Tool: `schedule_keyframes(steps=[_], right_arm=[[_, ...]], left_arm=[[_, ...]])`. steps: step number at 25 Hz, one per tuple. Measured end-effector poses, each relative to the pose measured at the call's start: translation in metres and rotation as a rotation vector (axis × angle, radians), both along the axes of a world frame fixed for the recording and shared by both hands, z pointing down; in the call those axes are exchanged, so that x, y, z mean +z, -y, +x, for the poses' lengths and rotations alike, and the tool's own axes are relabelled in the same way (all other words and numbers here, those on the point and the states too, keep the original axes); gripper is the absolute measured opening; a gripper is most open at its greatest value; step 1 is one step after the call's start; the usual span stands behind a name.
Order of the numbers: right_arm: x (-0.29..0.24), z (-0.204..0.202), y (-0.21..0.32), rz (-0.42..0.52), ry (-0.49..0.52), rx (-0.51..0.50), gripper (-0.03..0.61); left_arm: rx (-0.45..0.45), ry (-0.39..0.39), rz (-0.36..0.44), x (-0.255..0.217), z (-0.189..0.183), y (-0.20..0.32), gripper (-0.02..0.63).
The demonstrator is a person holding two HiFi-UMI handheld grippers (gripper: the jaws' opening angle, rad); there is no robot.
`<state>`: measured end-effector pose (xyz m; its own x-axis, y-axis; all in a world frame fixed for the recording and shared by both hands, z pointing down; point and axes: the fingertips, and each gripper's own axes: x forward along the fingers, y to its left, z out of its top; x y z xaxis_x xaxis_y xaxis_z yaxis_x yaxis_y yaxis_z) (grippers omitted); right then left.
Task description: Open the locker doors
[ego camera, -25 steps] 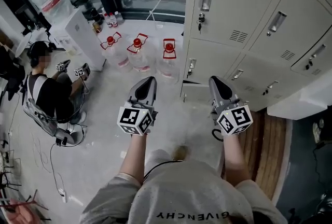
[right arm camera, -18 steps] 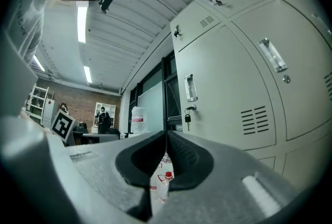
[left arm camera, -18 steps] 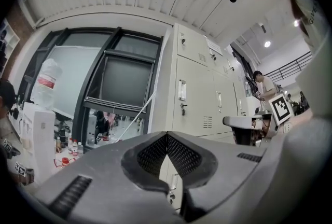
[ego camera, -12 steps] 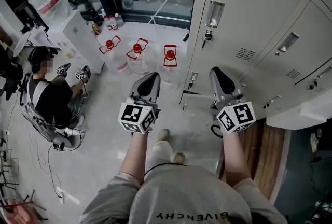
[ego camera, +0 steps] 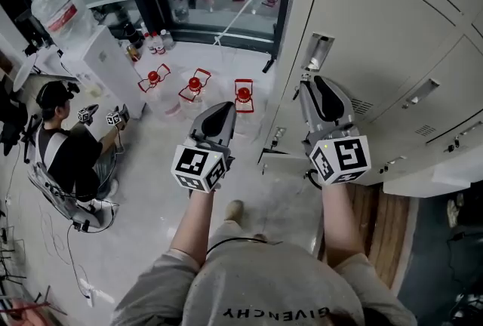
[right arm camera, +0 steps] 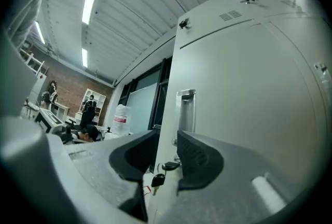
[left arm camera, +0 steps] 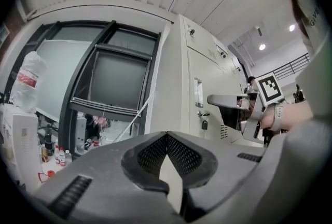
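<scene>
Right now I'm on the approach to the upper locker door [right arm camera: 249, 88], which is shut, with its front edge running down the middle of the right gripper view. My right gripper [right arm camera: 165, 140] is lined up on that edge. Its jaws have just been opening and now stand well apart. The key [right arm camera: 169, 166] in the lock shows in the gap between them, with its fob hanging below, but neither pad presses on it or on the door. The recessed handle [right arm camera: 185, 110] sits just above the jaw tips.

As I judge it, the next move is to bring one jaw tip into that handle recess or behind the door edge, then draw back along the door's swing. I can't tell from here whether the lock has to be turned first.

From the head view, both forearms reach forward side by side. The right one is close to the locker face, its gripper about level and tipped slightly upward. My left gripper [left arm camera: 167, 136] is held level over the open floor, clear of the lockers, its tips closed together on nothing and aimed past the cabinet corner toward the dark-framed window [left arm camera: 116, 78].
</scene>
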<state>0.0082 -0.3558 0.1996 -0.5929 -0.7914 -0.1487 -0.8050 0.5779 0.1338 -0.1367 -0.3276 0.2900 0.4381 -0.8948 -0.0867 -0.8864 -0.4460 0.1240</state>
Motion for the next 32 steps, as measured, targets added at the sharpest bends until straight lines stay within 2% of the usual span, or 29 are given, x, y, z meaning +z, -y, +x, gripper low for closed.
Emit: schedule_keyframes(steps=[9,16,23,32], right_arm=[[-0.011,-0.018,0.037,-0.025,-0.090,0.139,0.138],[-0.011,-0.023,0.043,-0.077,-0.016,0.133,0.143],[-0.011,-0.023,0.029,-0.079,-0.025,0.173,0.149],[-0.013,-0.016,-0.013,-0.020,-0.066,0.192,0.123]], left_arm=[[0.012,-0.007,-0.018,0.004,-0.011,0.021,-0.002],[0.006,-0.015,-0.026,0.009,-0.022,0.023,-0.002],[-0.003,-0.034,-0.030,0.017,-0.030,0.009,-0.002],[-0.008,-0.051,-0.060,0.036,-0.022,-0.033,-0.002]])
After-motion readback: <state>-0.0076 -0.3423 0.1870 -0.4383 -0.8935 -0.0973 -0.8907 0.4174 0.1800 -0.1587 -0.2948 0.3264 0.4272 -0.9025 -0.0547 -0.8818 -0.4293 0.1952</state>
